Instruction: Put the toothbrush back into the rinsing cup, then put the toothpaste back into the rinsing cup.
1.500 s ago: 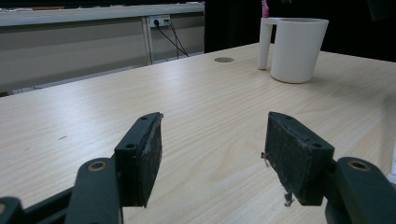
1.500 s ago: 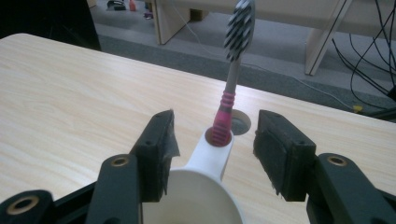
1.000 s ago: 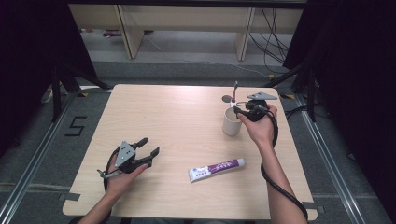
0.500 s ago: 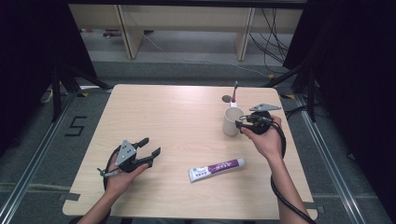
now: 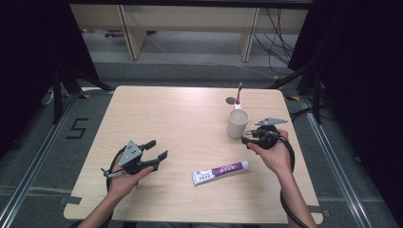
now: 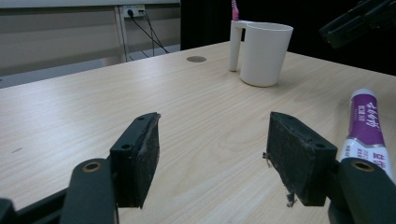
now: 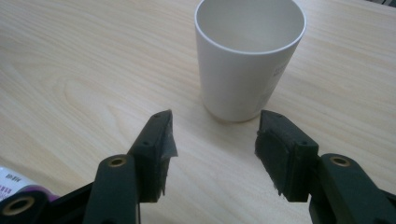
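A white cup (image 5: 236,123) (image 6: 264,52) (image 7: 250,60) stands upright at the table's right, and I see nothing inside it. A pink toothbrush (image 5: 239,93) (image 6: 234,9) sticks up just behind it. Nearer the front, a white and purple toothpaste tube (image 5: 221,172) (image 6: 366,123) (image 7: 11,185) lies flat. My right gripper (image 5: 246,139) (image 7: 214,135) hangs open just right of the cup, jaws toward it, nothing between them. My left gripper (image 5: 157,149) (image 6: 212,135) is open and empty at the front left, aimed across the table at the cup.
The light wooden table (image 5: 171,114) has a small dark round hole (image 5: 231,100) (image 6: 196,59) behind the cup. Dark curtains stand at both sides, and shelving and cables lie on the floor beyond the far edge. A cable trails from each gripper.
My right gripper has drawn back from beside the cup's top, toward the near edge and lower. The jaws kept their width. The left gripper has stayed put.
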The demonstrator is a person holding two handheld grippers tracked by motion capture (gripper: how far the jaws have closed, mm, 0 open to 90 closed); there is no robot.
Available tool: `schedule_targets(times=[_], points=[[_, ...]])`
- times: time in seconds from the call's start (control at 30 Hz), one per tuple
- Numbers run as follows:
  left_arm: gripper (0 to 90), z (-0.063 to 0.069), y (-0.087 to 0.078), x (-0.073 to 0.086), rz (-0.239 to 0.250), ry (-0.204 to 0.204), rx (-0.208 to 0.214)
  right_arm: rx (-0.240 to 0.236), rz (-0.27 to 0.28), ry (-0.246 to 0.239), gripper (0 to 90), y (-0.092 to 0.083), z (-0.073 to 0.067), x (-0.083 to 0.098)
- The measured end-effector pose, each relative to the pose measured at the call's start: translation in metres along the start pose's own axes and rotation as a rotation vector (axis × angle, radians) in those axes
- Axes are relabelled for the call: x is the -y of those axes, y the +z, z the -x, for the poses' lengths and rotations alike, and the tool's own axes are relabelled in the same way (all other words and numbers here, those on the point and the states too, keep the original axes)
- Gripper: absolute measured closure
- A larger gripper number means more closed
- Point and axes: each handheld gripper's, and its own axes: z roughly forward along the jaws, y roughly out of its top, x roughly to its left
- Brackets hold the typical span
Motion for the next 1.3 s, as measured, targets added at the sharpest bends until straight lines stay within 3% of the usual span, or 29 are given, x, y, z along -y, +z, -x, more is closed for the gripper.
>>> schedule_targets(times=[0.07, 0.2, 0.27, 0.3, 0.5, 0.53, 0.7, 0.73, 0.77, 0.8, 0.83, 0.93, 1.03, 1.1, 1.13, 1.3], points=[[34.6, 0.001, 0.0, -0.001, -0.001, -0.001, 0.005, -0.009, -0.01, 0.021, 46.4, 0.0, -0.003, 0.003], [34.7, 0.003, 0.0, -0.005, -0.002, -0.003, 0.019, -0.028, -0.04, 0.013, 46.4, -0.002, -0.004, 0.005], [34.9, 0.004, 0.0, -0.006, -0.006, -0.005, 0.024, -0.025, -0.031, -0.006, 46.4, -0.001, -0.003, 0.006], [35.1, 0.006, 0.001, -0.008, -0.019, -0.013, 0.031, -0.045, -0.062, -0.008, 46.4, -0.003, -0.003, 0.007], [35.5, 0.011, 0.006, -0.014, -0.035, -0.02, 0.062, -0.083, -0.102, -0.052, 46.2, -0.002, 0.001, 0.008], [35.6, 0.014, 0.008, -0.016, -0.055, -0.016, 0.067, -0.093, -0.104, -0.036, 46.0, -0.002, 0.0, 0.009], [35.5, 0.019, 0.011, -0.022, -0.088, -0.006, 0.099, -0.106, -0.155, -0.072, 46.0, -0.004, 0.004, 0.01], [35.5, 0.02, 0.011, -0.023, -0.101, -0.005, 0.102, -0.115, -0.152, -0.048, 46.0, -0.004, 0.002, 0.012], [35.4, 0.02, 0.012, -0.024, -0.108, -0.009, 0.109, -0.119, -0.186, -0.041, 46.0, -0.007, 0.002, 0.011], [35.4, 0.021, 0.012, -0.025, -0.121, -0.009, 0.119, -0.12, -0.186, -0.076, 45.9, -0.006, 0.003, 0.012], [35.4, 0.022, 0.012, -0.025, -0.127, -0.005, 0.125, -0.132, -0.197, -0.081, 45.7, -0.005, 0.002, 0.013], [35.3, 0.023, 0.012, -0.026, -0.131, -0.002, 0.143, -0.151, -0.297, -0.099, 45.0, -0.007, -0.004, 0.011], [35.3, 0.023, 0.012, -0.026, -0.143, 0.001, 0.141, -0.219, -0.322, -0.218, 44.6, -0.005, -0.006, 0.01], [35.2, 0.023, 0.012, -0.025, -0.149, 0.001, 0.142, -0.219, -0.341, -0.216, 44.6, -0.007, -0.008, 0.01], [35.2, 0.023, 0.013, -0.024, -0.145, -0.005, 0.147, -0.253, -0.363, -0.315, 44.6, -0.005, -0.01, 0.008], [34.7, 0.024, 0.013, -0.023, -0.157, -0.002, 0.147, -0.289, -0.43, -0.407, 44.5, -0.001, -0.014, 0.006]])
